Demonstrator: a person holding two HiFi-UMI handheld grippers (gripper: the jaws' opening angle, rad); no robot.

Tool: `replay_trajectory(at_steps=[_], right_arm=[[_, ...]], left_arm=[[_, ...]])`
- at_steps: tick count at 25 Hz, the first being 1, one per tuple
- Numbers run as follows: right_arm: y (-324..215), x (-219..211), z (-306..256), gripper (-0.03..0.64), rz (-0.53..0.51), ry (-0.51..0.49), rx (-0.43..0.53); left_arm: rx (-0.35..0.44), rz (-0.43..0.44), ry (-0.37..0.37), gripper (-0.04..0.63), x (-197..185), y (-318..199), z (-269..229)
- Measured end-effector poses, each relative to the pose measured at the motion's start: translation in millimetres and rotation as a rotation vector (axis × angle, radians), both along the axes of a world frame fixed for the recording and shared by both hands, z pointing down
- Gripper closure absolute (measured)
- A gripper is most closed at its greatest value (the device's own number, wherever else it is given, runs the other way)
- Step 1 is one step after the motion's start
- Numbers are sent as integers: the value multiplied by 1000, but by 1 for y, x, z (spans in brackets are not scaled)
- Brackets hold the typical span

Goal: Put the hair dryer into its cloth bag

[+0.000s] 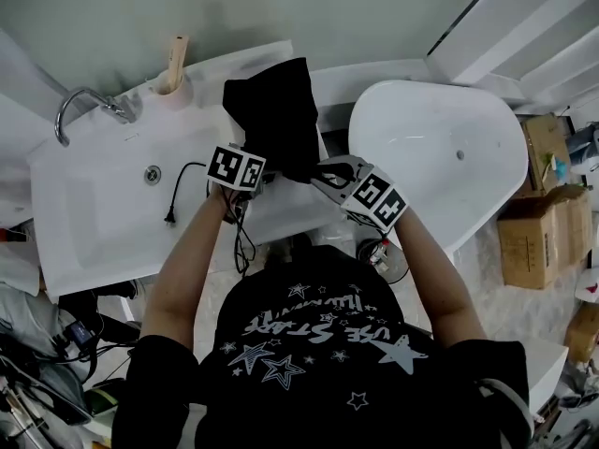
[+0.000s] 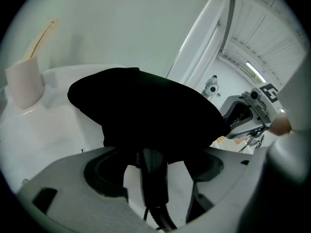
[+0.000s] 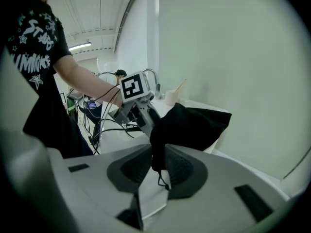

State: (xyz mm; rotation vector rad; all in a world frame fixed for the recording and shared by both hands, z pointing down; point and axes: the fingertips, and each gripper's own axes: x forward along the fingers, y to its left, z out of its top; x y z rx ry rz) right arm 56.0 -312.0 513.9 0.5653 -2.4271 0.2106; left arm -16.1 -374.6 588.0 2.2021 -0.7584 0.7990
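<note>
The black cloth bag lies on the white counter between sink and tub. In the left gripper view the bag bulges, and the hair dryer's dark handle sticks out of its mouth with the cord below. My left gripper is open, its jaws wide on either side of the handle with gaps showing. My right gripper is open a little at the bag's right edge. A fold of bag cloth and a drawstring hang loosely between its pads. The cord and plug trail over the sink.
A sink with a chrome faucet lies to the left. A pink cup holding a wooden stick stands behind it. A white tub is at the right, with cardboard boxes beyond.
</note>
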Motion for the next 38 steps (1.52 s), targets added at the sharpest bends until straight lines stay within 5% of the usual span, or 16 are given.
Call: replay_trajectory(at_steps=[7, 17, 31, 38], right_arm=[[3, -4, -6, 431, 95, -34, 6], [21, 12, -32, 419, 344, -92, 104], [49, 39, -38, 607, 536, -203, 144], [112, 59, -47, 611, 511, -239, 137]], left_arm=[[30, 31, 25, 186, -12, 16, -11], [99, 20, 80, 186, -32, 33, -29], [146, 40, 144, 187, -18, 78, -49], [171, 41, 152, 240, 3, 144, -66]])
